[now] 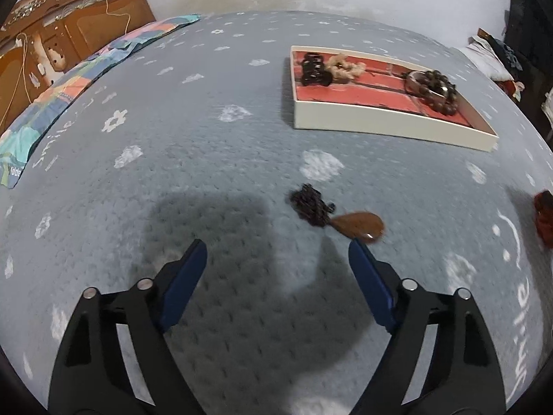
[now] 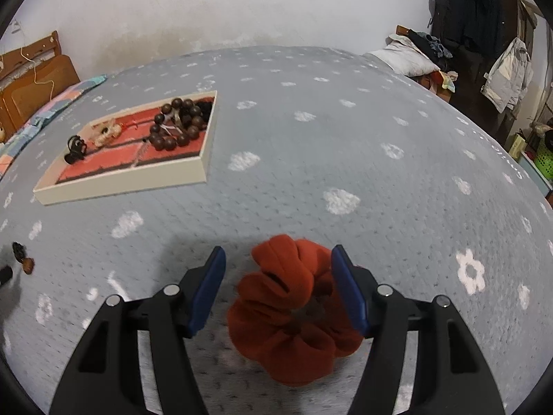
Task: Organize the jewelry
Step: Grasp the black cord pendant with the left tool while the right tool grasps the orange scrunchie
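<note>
1. Cream tray [image 1: 380, 125], red lining: holds black clip [image 1: 312, 69], beige scrunchie [image 1: 345, 65], brown bead bracelet [image 1: 432, 90].
2. Brown pendant necklace [image 1: 331, 212]: heaped on bed.
3. Red scrunchie [image 2: 293, 311]: flat on bed.

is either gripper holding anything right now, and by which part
Nothing is held. The left gripper is open over bare blanket. The right gripper is open, jaws straddling the red scrunchie but not closed on it.

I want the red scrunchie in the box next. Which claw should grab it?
The right claw. It is open, with the red scrunchie lying between its fingers on the blanket. The left claw is open over bare blanket near the brown pendant, with the scrunchie far off at its right edge.
</note>
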A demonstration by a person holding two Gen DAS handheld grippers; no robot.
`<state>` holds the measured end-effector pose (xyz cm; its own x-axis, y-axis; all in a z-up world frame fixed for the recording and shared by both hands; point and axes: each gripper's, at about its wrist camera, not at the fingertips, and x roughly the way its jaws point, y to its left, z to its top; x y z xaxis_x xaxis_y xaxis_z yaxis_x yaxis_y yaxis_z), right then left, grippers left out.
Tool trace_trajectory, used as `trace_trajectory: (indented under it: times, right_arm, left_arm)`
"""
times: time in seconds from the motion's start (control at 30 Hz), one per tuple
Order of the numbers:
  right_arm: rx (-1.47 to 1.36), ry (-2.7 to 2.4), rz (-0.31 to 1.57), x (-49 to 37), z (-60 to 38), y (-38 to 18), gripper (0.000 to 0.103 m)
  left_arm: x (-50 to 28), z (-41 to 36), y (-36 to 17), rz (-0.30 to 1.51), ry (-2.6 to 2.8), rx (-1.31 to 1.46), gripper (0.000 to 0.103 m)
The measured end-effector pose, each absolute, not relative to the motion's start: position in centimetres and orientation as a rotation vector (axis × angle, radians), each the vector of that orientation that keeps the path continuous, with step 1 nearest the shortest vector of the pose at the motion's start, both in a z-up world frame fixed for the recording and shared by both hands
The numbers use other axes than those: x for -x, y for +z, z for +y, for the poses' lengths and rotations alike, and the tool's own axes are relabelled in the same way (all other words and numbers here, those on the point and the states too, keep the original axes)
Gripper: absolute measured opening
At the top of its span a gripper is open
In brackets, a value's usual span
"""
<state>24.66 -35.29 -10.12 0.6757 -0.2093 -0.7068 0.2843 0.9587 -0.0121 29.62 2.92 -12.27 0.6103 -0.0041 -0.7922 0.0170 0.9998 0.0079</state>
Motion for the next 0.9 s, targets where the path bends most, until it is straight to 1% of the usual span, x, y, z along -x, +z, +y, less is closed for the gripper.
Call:
trace_trajectory:
  times: [0.13,0.2,0.37,0.6,0.87,0.9]
  right_arm:
    - [-0.116,-0.288,0.796,-24.5,-35.7,-10.8,0.063]
    - [-0.119,-0.295,0.805,-24.5,-35.9,-11.1,0.063]
    - [-0.127,-0.302,0.833,-24.8,-35.9,-11.9,0.062]
    - [-0.143,-0.300,0.842,-24.8,-36.0,-12.4,0.062]
    - [-0.143,-0.300,0.841,-24.9,-36.0,-12.6,0.062]
    - [-0.146,-0.300,0.842,-24.9,-36.0,-12.6,0.062]
  left_arm:
    - [-30.7,3.6,-12.6,0.919,-0.005,0.014,0.075]
    - [-31.1,3.8,-12.6,0.918,0.000,0.016,0.070]
    - [-32.6,3.5,-12.9,0.927,0.015,0.004,0.063]
    - [-33.2,2.9,-12.5,0.929,-0.049,0.061,0.062]
    - [-33.3,1.5,-12.6,0.930,-0.037,-0.002,0.062]
    - [-33.6,1.4,-12.8,0.941,-0.041,0.002,0.060]
